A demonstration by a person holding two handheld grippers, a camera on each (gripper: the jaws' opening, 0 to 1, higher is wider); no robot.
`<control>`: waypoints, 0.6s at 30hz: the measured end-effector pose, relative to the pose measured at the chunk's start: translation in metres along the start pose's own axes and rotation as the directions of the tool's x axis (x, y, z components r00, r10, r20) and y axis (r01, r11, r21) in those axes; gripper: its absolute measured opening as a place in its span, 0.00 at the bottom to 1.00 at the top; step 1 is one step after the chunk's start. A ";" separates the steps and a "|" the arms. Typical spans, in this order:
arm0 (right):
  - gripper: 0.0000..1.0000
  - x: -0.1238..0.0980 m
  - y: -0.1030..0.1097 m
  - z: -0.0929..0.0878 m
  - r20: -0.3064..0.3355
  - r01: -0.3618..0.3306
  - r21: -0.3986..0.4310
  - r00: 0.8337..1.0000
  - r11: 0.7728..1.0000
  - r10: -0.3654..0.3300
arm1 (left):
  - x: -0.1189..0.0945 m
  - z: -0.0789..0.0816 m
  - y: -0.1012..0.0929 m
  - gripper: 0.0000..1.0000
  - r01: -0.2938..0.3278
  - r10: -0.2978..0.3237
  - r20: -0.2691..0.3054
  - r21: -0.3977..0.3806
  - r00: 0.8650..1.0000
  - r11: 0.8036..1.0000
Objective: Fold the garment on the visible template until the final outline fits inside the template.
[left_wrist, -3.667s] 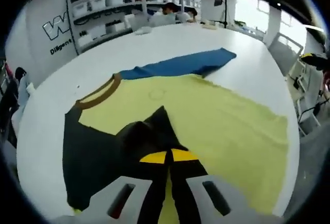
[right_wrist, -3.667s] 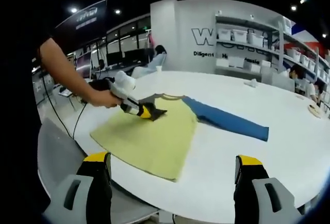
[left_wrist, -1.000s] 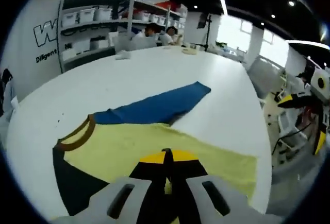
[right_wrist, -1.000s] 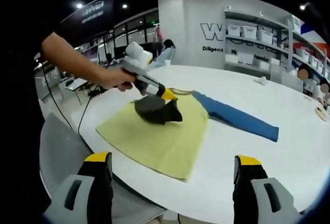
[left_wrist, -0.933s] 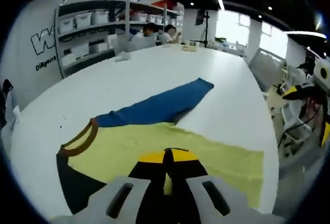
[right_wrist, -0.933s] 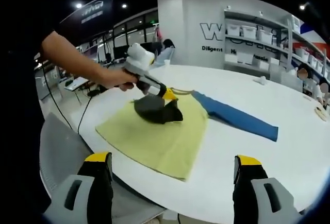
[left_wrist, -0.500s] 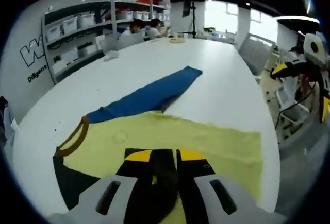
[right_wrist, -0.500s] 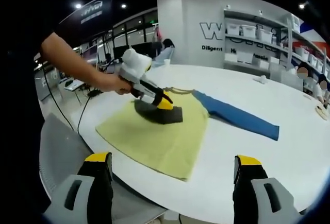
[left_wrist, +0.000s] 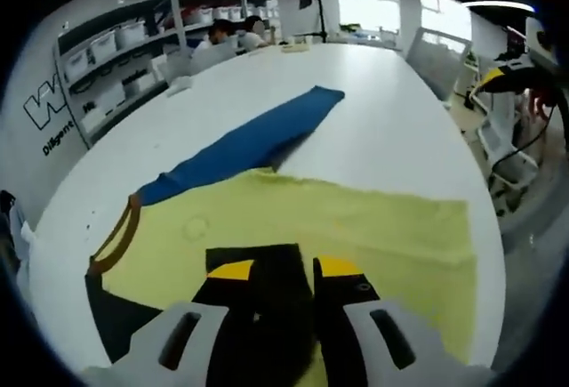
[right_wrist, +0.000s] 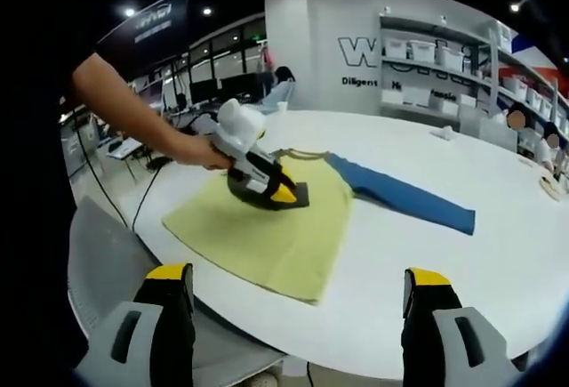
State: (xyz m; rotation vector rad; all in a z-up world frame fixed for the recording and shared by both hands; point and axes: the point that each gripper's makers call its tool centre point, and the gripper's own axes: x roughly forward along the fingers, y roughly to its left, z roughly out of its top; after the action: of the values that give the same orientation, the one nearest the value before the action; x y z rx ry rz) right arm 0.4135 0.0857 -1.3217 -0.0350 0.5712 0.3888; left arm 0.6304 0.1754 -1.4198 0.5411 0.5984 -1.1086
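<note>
Two claws parted: left claw straddling black sleeve; right claw empty.

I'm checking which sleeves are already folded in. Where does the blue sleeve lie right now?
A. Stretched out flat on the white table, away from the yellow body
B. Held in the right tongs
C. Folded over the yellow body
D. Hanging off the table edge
A: the blue sleeve lies stretched out on the white table, reaching away from the yellow body.

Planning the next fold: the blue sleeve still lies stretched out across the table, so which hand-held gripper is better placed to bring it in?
Probably the right hand-held gripper: it hangs open and free, off the table edge. The left hand-held gripper is down on the black sleeve, farther from the blue sleeve.
</note>
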 end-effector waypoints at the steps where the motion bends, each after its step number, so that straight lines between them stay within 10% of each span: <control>1: 0.97 -0.001 -0.001 -0.001 -0.001 0.002 0.002 1.000 1.000 -0.002 | 0.003 0.000 0.003 0.25 -0.008 0.008 -0.005 -0.008 1.000 1.000; 14: 0.97 -0.005 -0.006 -0.013 -0.017 0.023 0.037 1.000 0.999 -0.022 | 0.023 -0.009 0.003 0.24 -0.009 0.006 -0.064 -0.043 0.998 0.999; 18: 0.97 -0.004 -0.008 -0.015 -0.020 0.024 0.039 1.000 0.999 -0.023 | 0.019 -0.009 0.003 0.04 -0.002 -0.005 -0.077 -0.088 0.997 0.996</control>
State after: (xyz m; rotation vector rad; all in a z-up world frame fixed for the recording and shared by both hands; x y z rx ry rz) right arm 0.4057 0.0752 -1.3326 -0.0074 0.5968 0.3548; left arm 0.6381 0.1703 -1.4395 0.5086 0.7116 -1.0615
